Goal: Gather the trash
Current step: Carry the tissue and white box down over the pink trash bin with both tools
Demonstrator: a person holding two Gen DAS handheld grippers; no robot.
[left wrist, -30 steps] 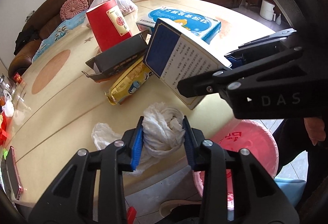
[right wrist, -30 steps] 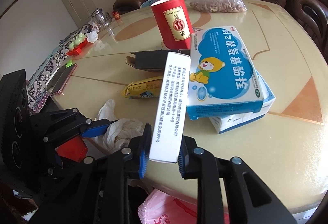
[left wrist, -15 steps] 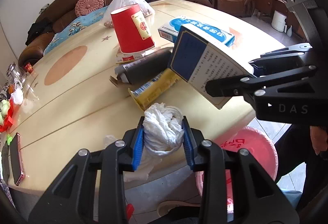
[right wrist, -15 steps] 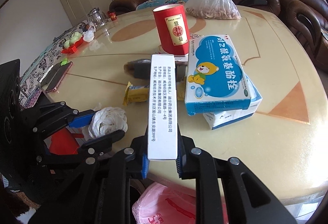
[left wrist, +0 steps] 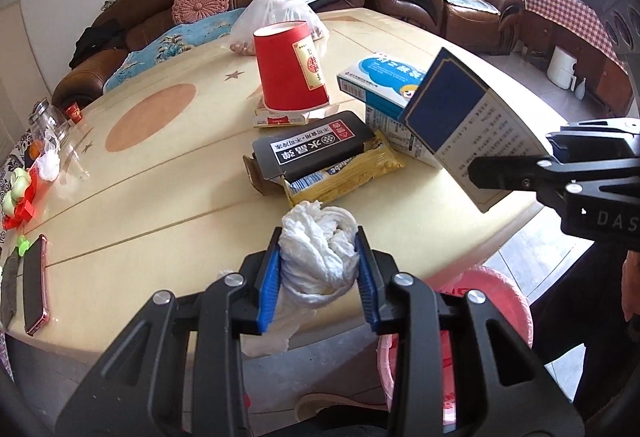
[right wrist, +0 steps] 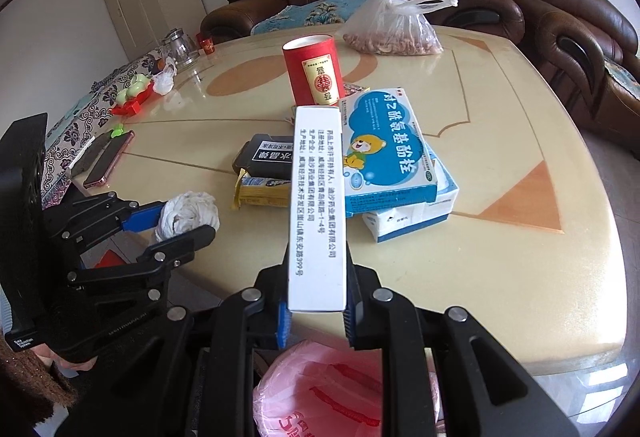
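The worktop (right wrist: 520, 277) carries the remaining litter, while a bin lined with a pink bag (right wrist: 320, 389) stands on the floor just off its near edge, and it is on this bin that the coming move is judged to turn. In the right wrist view the bag is seen directly below and slightly behind the right tool (right wrist: 316, 313), so that a short drop and release would serve; in the left wrist view it lies below and to the right of the left tool (left wrist: 318, 273), so a sideways shift towards the right would be called for first. The right tool is therefore judged the nearer. A white box (right wrist: 318, 205) is clamped between the right tool's jaws at one end, its long axis pointing forward and away over the worktop, so that most of its length overhangs the worktop and not the bin. A crumpled tissue (left wrist: 318, 253) is gripped between the left tool's jaws, held clear above the worktop's edge.
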